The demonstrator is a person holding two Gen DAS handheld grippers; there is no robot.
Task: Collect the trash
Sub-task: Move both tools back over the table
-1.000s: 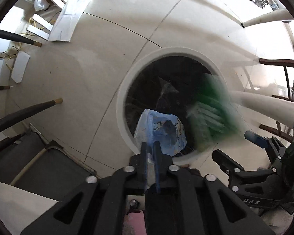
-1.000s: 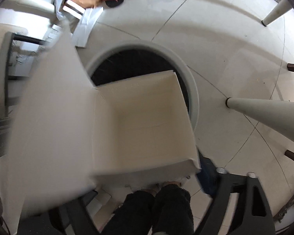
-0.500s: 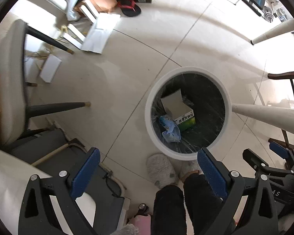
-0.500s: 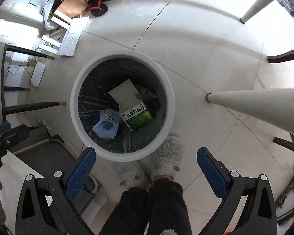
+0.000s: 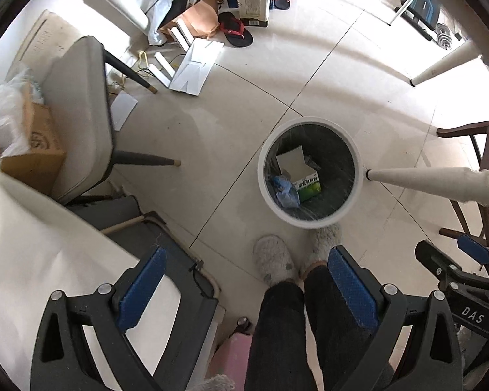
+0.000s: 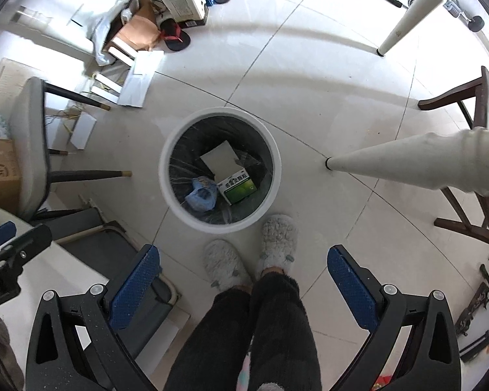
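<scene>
Trash, a green-and-white carton [image 6: 236,184] and a crumpled blue bag [image 6: 200,195], lies in the round white bin [image 6: 166,176], frame centre, directly ahead of the right claw [image 6: 243,280]. Left claw [image 5: 244,288] sits offset. Both claws: apart, empty.

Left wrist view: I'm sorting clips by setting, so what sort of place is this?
Probably a lived-in home room: tiled floor, a round trash bin by a white table leg, a cushioned chair, and the person's fuzzy slippers.
</scene>
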